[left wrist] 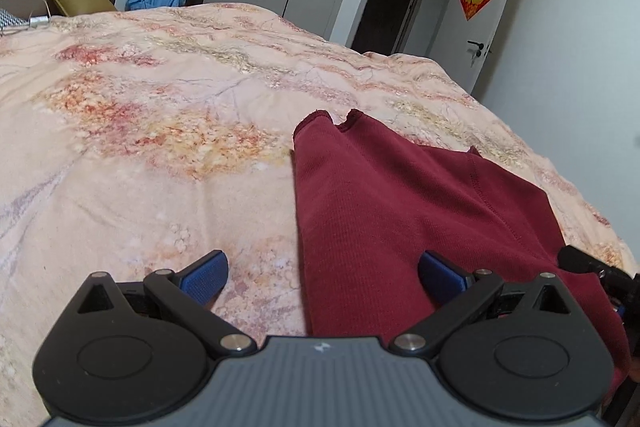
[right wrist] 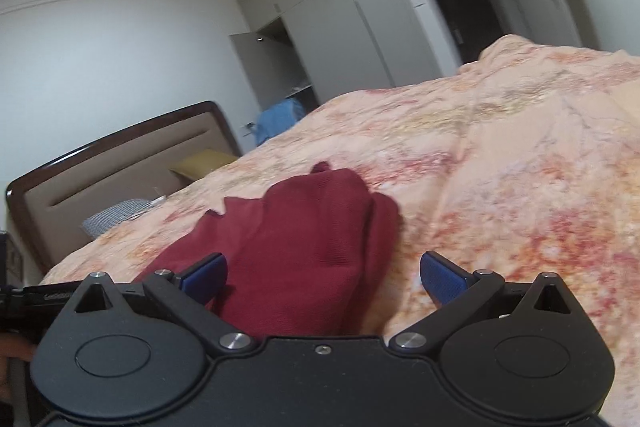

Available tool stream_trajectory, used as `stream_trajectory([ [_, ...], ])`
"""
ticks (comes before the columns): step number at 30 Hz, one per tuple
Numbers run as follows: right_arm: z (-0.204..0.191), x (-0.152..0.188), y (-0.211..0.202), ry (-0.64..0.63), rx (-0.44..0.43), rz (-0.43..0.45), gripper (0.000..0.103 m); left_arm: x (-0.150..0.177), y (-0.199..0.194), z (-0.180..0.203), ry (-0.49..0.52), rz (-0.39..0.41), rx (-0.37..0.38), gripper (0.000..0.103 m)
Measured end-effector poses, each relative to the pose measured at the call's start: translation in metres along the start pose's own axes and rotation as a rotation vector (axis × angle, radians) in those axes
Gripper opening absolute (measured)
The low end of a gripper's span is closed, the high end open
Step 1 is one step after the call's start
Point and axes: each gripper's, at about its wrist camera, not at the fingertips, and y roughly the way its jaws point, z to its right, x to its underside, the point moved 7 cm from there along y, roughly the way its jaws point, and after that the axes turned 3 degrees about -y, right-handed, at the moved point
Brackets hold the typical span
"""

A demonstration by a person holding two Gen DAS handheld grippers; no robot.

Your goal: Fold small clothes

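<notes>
While both the left gripper [left wrist: 322, 273] and right gripper [right wrist: 323, 273] hover wide open and empty, the partly folded red garment [left wrist: 384, 211] awaits a fresh edge pinch for another fold

Left gripper [left wrist: 322, 277]: grey ribbed body, small white mark at its near middle
Right gripper [right wrist: 323, 277]: plain black body, one small screw at its middle
Fingers [left wrist: 205, 277]: blue textured pads on black link arms
Joints: silver round pins, black round discs with raised circles, triangular cut-outs
</notes>
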Motion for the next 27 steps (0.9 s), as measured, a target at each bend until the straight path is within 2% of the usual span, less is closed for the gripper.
stream_trajectory([
  [4, 0.001, 0.002, 0.007, 0.021, -0.013, -0.044, 0.096, -0.002, 0.001, -0.001, 0.006, -0.021, 0.004, 0.103],
  [8, 0.002, 0.002, 0.006, 0.033, -0.024, -0.038, 0.093, -0.009, 0.0, -0.002, 0.01, -0.091, 0.027, 0.103],
  [16, -0.002, 0.002, 0.0, 0.005, -0.011, -0.012, 0.071, -0.013, 0.003, -0.003, 0.018, -0.234, 0.109, 0.103],
  [20, -0.001, 0.002, 0.001, 0.014, -0.013, -0.017, 0.072, -0.015, 0.006, 0.0, 0.011, -0.275, 0.106, 0.102],
  [27, 0.001, 0.002, 0.002, 0.02, -0.01, -0.025, 0.075, -0.015, 0.005, 0.006, 0.006, -0.27, 0.095, 0.101],
])
